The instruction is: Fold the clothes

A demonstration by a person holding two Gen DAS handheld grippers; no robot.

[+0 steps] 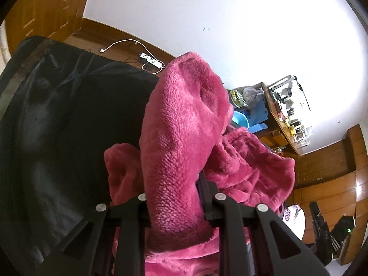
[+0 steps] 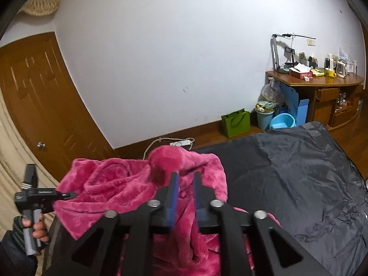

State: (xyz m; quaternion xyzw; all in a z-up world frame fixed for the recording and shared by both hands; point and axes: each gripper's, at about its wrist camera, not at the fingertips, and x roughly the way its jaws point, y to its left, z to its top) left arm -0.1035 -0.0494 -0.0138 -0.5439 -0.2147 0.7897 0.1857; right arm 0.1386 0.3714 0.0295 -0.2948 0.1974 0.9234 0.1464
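A pink fleece garment [image 1: 181, 124] hangs bunched between my two grippers above a black-covered surface [image 1: 69, 119]. My left gripper [image 1: 174, 184] is shut on a thick fold of it; the fabric hides the fingertips. In the right wrist view the garment [image 2: 110, 184] spreads left and down. My right gripper [image 2: 185, 174] has its blue-padded fingers [image 2: 174, 191] close together with fleece pinched between them. My left gripper [image 2: 69, 194] also shows at the left edge of that view, gripping the garment's far edge, held by a hand.
The black sheet [image 2: 299, 179] covers the surface to the right. A wooden door [image 2: 39, 105], a power strip [image 2: 181, 142], a green bag [image 2: 235, 122], blue buckets [image 2: 281, 120] and a cluttered wooden desk [image 2: 322, 85] stand along the white wall.
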